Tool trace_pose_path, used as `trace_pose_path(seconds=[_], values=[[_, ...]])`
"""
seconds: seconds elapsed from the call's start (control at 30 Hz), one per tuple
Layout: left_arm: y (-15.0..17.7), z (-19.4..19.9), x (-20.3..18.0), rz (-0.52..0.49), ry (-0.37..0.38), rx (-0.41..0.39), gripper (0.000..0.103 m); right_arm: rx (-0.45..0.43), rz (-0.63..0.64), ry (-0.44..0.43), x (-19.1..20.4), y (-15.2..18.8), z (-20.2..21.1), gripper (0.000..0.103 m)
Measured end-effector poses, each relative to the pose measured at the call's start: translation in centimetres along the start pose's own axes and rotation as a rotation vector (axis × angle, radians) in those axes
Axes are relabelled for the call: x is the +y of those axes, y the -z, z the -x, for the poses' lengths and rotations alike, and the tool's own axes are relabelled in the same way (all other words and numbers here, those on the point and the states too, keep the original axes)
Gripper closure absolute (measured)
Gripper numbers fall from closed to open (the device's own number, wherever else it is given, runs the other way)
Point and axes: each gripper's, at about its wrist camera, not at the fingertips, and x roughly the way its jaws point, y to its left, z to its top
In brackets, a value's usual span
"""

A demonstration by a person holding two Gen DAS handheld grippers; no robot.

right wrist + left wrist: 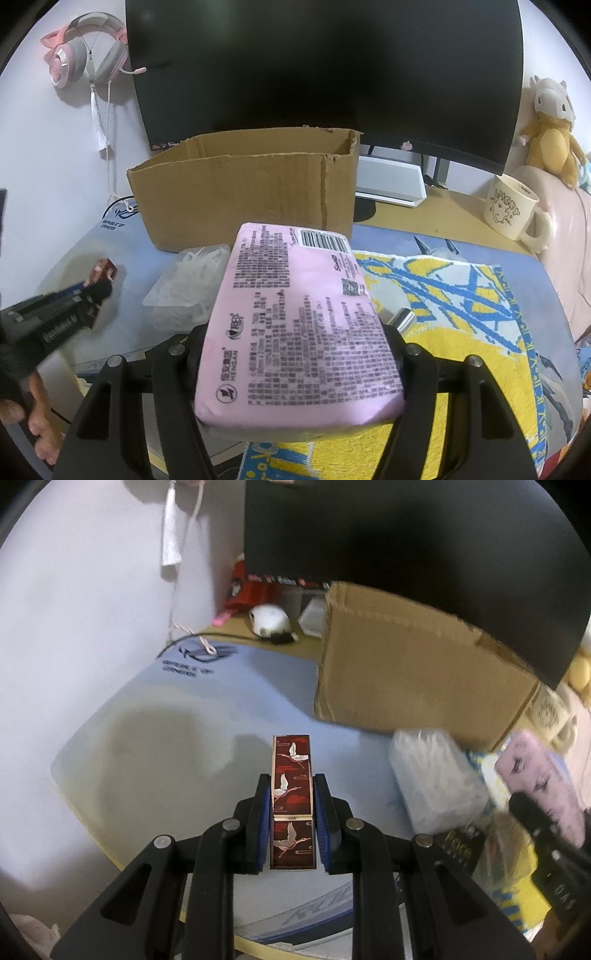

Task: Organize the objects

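Black linkage arms fill the bottom of both wrist views. Between them, the left hand-held gripper (pixel 293 823) is clamped on a slim red case (pixel 293 801) with crane pictures, its blue pads pressing the long sides; the case's long axis runs straight ahead along the fingers, its far end jutting past them above the pale blue mat (pixel 166 716). The right hand-held gripper (pixel 299 354) grips a pink pack (pixel 299 317), squeezed across its width, long axis also pointing forward. Both items are lifted off the surface. An open cardboard box (pixel 243 192), the likely destination, stands beyond both, in front of a dark monitor (pixel 325 70). From the right it lies dead ahead; from the left it sits ahead and to the right. A clear bag (pixel 181 284) lies between the grippers, before the box.
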Motion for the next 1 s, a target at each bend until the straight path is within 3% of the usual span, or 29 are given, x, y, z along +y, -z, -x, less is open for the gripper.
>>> trace_pose_path(seconds=[0.47, 1.0], values=[[-1.6, 0.8, 0.0, 0.006, -0.002, -0.026, 0.083, -0.058, -0.033, -0.02, -0.3, -1.0, 1.5, 0.031], [-5.4, 4.3, -2.2, -0.06, -0.026, -0.16, 0.083, -0.13, -0.064, -0.042, -1.3, -3.0, 3.7, 0.032]])
